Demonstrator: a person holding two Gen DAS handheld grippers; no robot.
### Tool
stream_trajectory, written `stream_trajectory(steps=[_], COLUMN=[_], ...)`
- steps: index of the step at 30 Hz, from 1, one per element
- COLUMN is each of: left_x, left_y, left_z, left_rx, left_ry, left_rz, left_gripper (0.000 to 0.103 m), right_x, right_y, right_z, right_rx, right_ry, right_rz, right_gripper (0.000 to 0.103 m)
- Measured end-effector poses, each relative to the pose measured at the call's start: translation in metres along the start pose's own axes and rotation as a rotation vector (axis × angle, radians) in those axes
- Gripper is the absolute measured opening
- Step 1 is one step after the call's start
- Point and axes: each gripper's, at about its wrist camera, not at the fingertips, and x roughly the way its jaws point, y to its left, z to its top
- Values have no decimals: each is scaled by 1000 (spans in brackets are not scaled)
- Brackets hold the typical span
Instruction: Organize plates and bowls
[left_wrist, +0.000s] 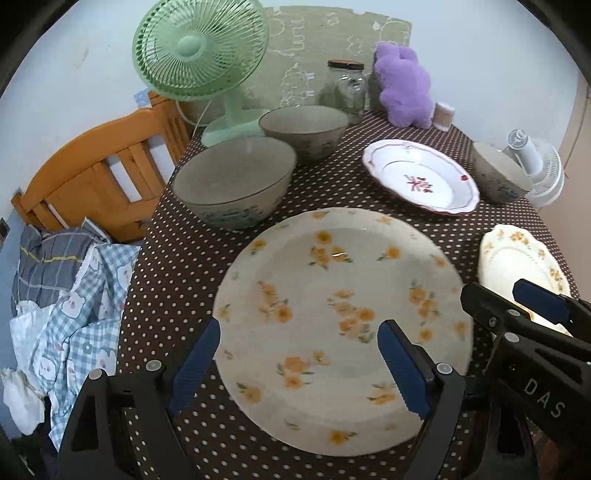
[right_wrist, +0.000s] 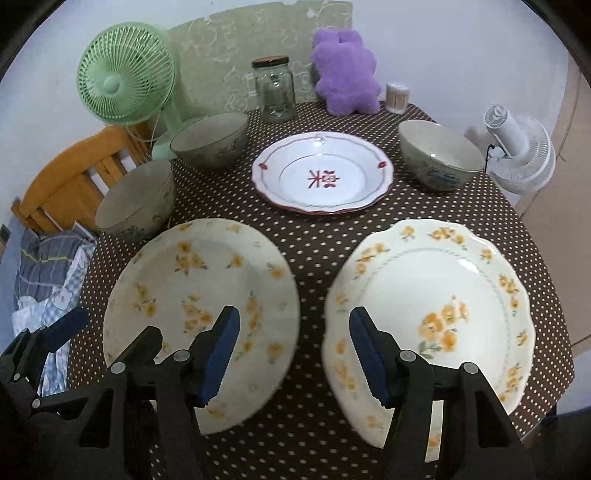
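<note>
Plates lay flat on the dotted tablecloth (right_wrist: 314, 251): the round yellow-flowered plate (left_wrist: 343, 314) sat directly ahead of the left gripper (left_wrist: 299, 365), whose spread, empty jaws straddled its near rim, while the scalloped yellow-flowered plate (right_wrist: 436, 314) lay ahead and to the right of the right gripper (right_wrist: 295, 354), also spread and empty, which hovered over the gap between the two plates. Each hand was thus nearer its own plate. Beyond stood the red-trimmed plate (right_wrist: 321, 173) and three bowls, two at the left (left_wrist: 236, 184) and one at the right (right_wrist: 439, 158).
</note>
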Motion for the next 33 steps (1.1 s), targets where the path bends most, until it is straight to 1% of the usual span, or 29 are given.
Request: stream_trajectory(steps=[4,8,10,11,13,16,20,24,25,33], left_x=[11,22,28,30,35,39,46,60,60,61], left_y=[9,17,21,23,25,25,27,32,34,35], left_z=[0,-1,-1,-1,1,4,7,6,7,9], left_rx=[-7,-9,-16,-23,-31,-28,-28,-37,-52,-65], left_ry=[15,24,38,43,49,40,55,111,107,113], left_rz=[-1,4,3,-1,-3,9,20,30,19,20], left_gripper=[84,81,76,76,75,75,72,63,62,60], right_x=[12,23,29,33,41,50,57,63,65,69], right_y=[9,14,15,16,16,18,19,20,20,21], right_z=[2,1,0,0,0,1,3,5,5,9], right_rx=[-5,4,7,8,9,12,6,0,-1,1], right_ry=[13,34,46,56,77,96,107,121,124,127], right_rz=[-13,-21,-28,-32,-42,-60,-77,-90,-91,-92], right_gripper=[61,59,58,57,52,48,47,47,47,48])
